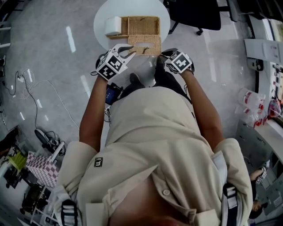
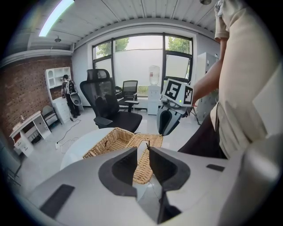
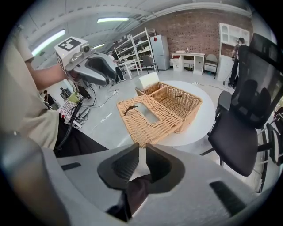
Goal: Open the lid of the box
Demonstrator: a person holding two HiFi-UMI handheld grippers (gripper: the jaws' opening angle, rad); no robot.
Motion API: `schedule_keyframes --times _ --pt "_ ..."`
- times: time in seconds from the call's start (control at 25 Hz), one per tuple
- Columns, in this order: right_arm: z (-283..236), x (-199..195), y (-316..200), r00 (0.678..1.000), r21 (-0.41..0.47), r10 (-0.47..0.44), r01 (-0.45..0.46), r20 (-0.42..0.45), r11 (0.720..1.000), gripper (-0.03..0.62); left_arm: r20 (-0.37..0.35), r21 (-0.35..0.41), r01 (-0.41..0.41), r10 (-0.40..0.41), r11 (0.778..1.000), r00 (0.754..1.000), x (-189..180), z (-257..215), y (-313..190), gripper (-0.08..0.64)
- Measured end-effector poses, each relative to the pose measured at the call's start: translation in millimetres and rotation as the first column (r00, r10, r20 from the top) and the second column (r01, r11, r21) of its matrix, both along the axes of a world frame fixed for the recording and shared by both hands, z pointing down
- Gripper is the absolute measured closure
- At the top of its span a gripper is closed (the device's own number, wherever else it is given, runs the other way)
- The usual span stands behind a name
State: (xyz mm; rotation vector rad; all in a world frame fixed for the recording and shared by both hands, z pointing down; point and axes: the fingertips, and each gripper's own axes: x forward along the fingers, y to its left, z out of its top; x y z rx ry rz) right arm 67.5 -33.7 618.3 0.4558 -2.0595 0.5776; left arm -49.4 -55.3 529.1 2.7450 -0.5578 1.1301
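A wicker box (image 1: 143, 25) stands open on a round white table (image 1: 132, 9). Its wicker lid (image 1: 145, 45), with a rectangular slot, lies flat on the near side of the box and reaches the table's near edge. My left gripper (image 1: 128, 49) hovers at the lid's near left corner, jaws slightly apart with nothing between them. My right gripper (image 1: 161, 56) is at the lid's near right corner, also with a narrow empty gap. In the right gripper view the lid (image 3: 146, 119) lies just beyond my right gripper (image 3: 142, 148). The left gripper view shows the lid (image 2: 154, 140) past my left gripper (image 2: 142, 152).
A white block (image 1: 112, 25) sits against the box's left side. A black office chair (image 1: 194, 13) stands behind the table at the right. Cables (image 1: 26, 88) run over the floor at the left, and shelves and clutter line the right wall.
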Motion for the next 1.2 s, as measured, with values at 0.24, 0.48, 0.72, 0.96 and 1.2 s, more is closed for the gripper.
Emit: schedule_keyframes --times 0.24,0.48,0.72,0.96,1.2 --pt "13 1 4 1.000 -0.028 -0.001 0.000 -0.027 1.000 0.554 -0.069 0.011 0.056 -0.055 0.998 0.996 -7 -28 -3 0.482" --pt "32 3 4 0.999 -0.060 0.013 -0.016 -0.049 0.998 0.566 -0.146 0.039 0.125 -0.118 0.991 0.982 -19 -69 -17 0.482" --pt "20 -11 -7 0.998 -0.056 0.066 -0.067 -0.023 0.996 0.591 -0.242 -0.005 0.236 -0.230 0.972 0.943 -50 -115 -29 0.482" --pt "-73 -52 -44 0.980 0.073 0.096 -0.111 0.177 0.991 0.597 -0.378 -0.038 0.350 -0.338 0.936 0.862 -82 -163 -45 0.483" --pt "-207 -81 -78 0.899 0.224 0.092 -0.204 0.429 0.953 0.598 -0.474 0.004 0.371 -0.325 0.929 0.819 -90 -214 -49 0.483"
